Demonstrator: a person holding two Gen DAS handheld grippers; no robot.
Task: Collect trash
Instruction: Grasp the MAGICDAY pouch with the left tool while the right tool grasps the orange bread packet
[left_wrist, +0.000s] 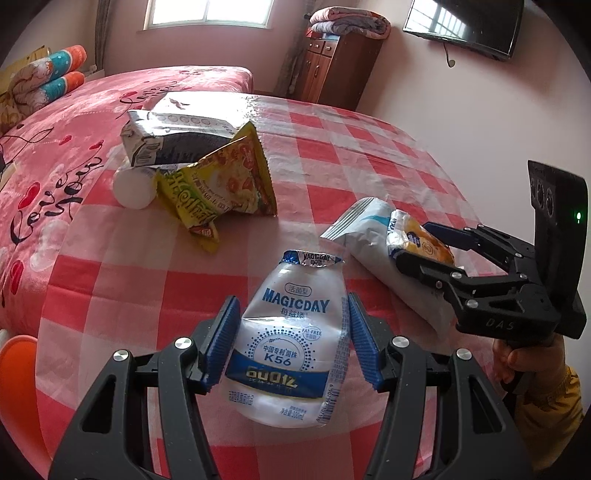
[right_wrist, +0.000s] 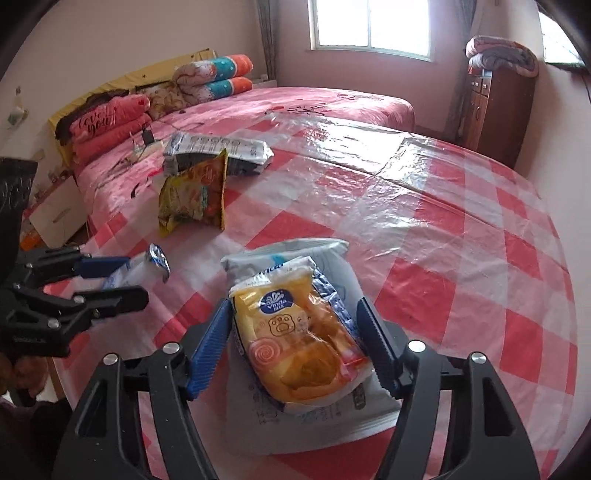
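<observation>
A crushed white MAGICDAY bottle with a torn foil top sits between the blue pads of my left gripper, which is shut on it just above the checked table. From the right wrist view the same bottle pokes out of the left gripper. My right gripper is shut on a yellow Vinda tissue pack that lies on a white wrapper. The left wrist view shows the right gripper pinching that pack at the right of the table.
A yellow noodle packet stands further back, with a silver-and-black packet and a white round object behind it. A pink bed adjoins the table's far side. An orange object shows at the left edge.
</observation>
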